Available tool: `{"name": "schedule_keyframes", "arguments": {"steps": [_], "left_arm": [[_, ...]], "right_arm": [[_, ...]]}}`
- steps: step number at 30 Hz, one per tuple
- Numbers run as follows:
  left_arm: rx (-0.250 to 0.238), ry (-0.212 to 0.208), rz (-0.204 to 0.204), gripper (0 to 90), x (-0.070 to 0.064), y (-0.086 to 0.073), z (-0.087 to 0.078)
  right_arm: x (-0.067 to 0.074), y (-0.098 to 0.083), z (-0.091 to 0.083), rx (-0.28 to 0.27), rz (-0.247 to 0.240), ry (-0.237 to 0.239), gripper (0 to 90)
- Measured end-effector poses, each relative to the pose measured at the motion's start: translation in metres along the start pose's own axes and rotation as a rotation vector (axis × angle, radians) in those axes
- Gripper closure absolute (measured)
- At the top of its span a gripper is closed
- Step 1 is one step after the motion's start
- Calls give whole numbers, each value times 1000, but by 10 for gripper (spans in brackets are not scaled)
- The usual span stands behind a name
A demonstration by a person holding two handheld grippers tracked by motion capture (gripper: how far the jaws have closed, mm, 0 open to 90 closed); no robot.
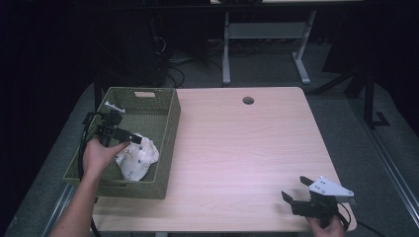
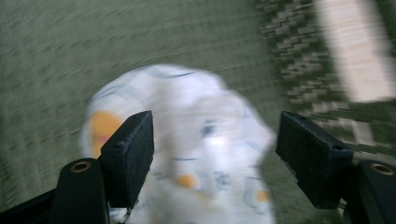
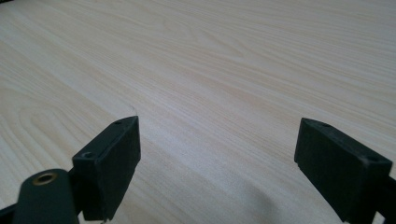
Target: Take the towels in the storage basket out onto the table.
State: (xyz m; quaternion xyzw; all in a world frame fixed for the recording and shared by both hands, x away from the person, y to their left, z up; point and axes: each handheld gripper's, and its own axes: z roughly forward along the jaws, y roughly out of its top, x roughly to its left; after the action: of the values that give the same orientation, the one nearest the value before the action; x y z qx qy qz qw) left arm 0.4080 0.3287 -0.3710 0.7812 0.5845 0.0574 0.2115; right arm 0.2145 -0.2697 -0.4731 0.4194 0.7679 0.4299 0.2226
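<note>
Tongs: left gripper (image 2: 212, 158) open astride the white cloth (image 2: 187, 149) in the green basket (image 1: 168, 133), needing a deep central pinch before lifting; right gripper (image 3: 233, 168) open, idle over the table (image 3: 210, 70).

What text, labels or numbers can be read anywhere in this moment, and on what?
None can be read.
The white cloth in the green basket carries orange and grey printed marks, too blurred and small to tell as letters.
The wooden table bears no lettering.
</note>
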Motion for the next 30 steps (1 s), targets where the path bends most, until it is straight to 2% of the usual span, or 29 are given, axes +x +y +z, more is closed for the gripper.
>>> {"name": "schedule_keyframes", "arguments": {"steps": [3,8,10,13,16,19,20,23,30], "left_arm": [[50,51,-9,289,3,2,10],[150,96,13,283,4,5,27],[184,125,29,282,2,5,33],[226,143,32,281,1,4,40],[275,134,46,282,-1,3,48],[341,139,80,288,-6,1,57],[360,154,92,286,-9,0,61],[383,186,129,278,-14,1,63],[364,173,90,387,-10,2,62]], "right_arm": [[-1,0,0,-2,-3,1,140],[-1,0,1,-1,-2,1,140],[-1,-1,0,1,0,0,140],[-1,0,1,3,-1,1,140],[0,-1,1,4,-2,1,140],[-1,-1,1,0,-3,-1,140],[-1,0,1,0,-3,-1,140],[0,-1,1,3,-1,-2,140],[0,0,0,-2,-4,1,140]]}}
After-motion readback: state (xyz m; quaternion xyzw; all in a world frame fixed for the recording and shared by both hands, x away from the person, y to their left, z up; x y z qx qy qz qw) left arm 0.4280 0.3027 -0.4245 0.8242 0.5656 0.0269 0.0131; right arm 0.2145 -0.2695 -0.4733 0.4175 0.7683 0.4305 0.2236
